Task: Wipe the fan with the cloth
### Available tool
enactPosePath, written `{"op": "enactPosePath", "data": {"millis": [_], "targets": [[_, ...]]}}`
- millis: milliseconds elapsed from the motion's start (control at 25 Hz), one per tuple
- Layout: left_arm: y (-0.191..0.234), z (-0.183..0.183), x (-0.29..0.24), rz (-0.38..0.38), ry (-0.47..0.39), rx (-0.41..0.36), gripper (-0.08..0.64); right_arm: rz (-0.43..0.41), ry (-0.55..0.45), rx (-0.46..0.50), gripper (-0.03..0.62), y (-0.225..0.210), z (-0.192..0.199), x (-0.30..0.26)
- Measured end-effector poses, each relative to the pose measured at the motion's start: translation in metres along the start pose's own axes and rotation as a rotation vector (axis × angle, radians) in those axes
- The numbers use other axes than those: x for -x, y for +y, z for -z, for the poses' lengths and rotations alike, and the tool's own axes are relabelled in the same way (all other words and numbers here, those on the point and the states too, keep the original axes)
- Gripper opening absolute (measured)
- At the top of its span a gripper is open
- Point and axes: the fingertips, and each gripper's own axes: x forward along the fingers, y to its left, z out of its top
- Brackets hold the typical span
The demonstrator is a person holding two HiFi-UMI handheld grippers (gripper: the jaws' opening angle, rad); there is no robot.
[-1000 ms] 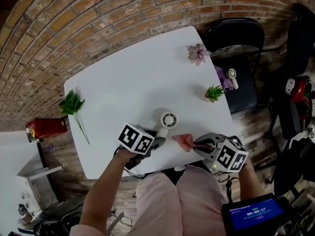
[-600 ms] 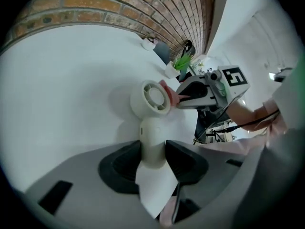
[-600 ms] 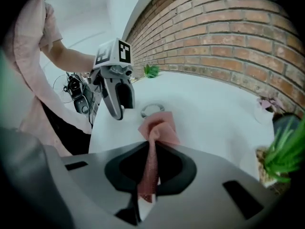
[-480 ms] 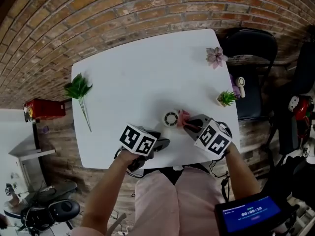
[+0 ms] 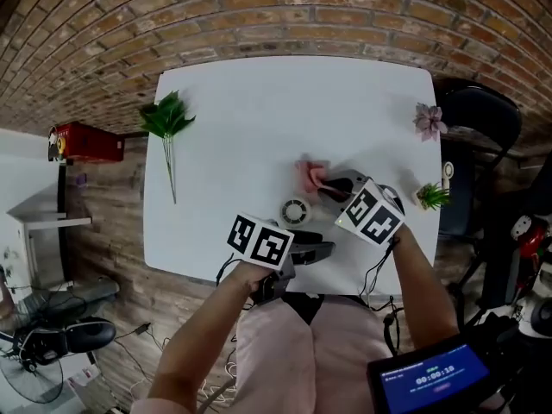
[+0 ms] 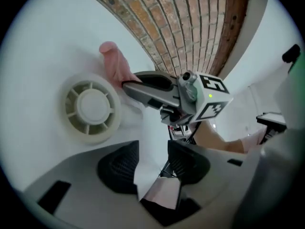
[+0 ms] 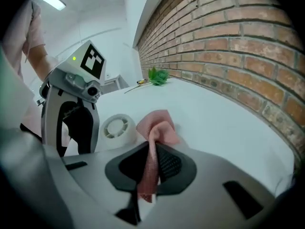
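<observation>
Head view, fan (image 5: 295,211): small, white and round, lying face up on the white table (image 5: 259,102) near its front edge, between the two grippers.
Head view, cloth (image 5: 311,176): pink and bunched, just beyond the fan and apart from it; probably brought there to start a pass over the grille.
Head view, right gripper (image 5: 326,185): its marker cube covers most of the jaws, so the grip cannot be read from here.
Head view, left gripper (image 5: 321,250): low at the table's front edge, just beside the fan, likely placed to steady it.
Left gripper view, left gripper (image 6: 152,163): jaws parted with nothing between them; only the table edge and the person's clothing show through the gap.
Left gripper view, fan (image 6: 91,109): ahead of the pads and clear of them, not gripped.
Right gripper view, right gripper (image 7: 151,168): jaws closed tight on a fold of cloth, the free end standing up in front, handy for wiping.
Right gripper view, fan (image 7: 116,126): left of the cloth; whether the two touch cannot be told.
Right gripper view, hidden: the cloth's lower tail drops out of sight behind the jaws.
</observation>
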Motion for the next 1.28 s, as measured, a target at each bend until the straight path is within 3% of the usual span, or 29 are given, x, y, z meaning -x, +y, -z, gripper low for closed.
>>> {"op": "enactPosePath", "data": {"millis": [160,320,400,560,680,800,920,1000,1120,1280], "targets": [[-0.004,0.014,0.016,-0.036,0.017,-0.076,0.193,0.010,0.015,-0.093,0.032,0.000,0.012,0.040],[-0.007,0.015,0.039,-0.093,-0.019,-0.143,0.193,-0.034,0.037,-0.359,0.034,0.023,0.054,0.085],[-0.009,0.010,0.049,-0.137,-0.061,-0.190,0.193,-0.030,0.051,-0.431,0.037,0.036,0.080,0.097],[-0.015,-0.012,0.073,-0.278,-0.178,-0.330,0.187,0.111,0.135,-0.228,0.078,0.053,0.118,0.097],[-0.020,-0.029,0.083,-0.375,-0.227,-0.425,0.186,0.076,0.138,-0.142,0.189,0.075,0.121,0.090],[-0.023,-0.047,0.089,-0.433,-0.245,-0.499,0.184,0.023,-0.021,-0.191,0.191,0.082,0.100,0.105],[-0.020,-0.058,0.093,-0.461,-0.222,-0.559,0.186,0.069,-0.142,-0.305,0.160,0.060,0.094,0.121],[-0.014,-0.060,0.093,-0.480,-0.181,-0.601,0.187,0.109,-0.103,-0.337,0.163,0.044,0.108,0.115],[-0.002,-0.064,0.092,-0.516,-0.116,-0.662,0.212,0.099,-0.033,-0.351,0.192,0.039,0.118,0.093],[0.012,-0.064,0.084,-0.521,-0.035,-0.727,0.272,0.135,0.046,-0.251,0.196,0.053,0.109,0.069]]}}
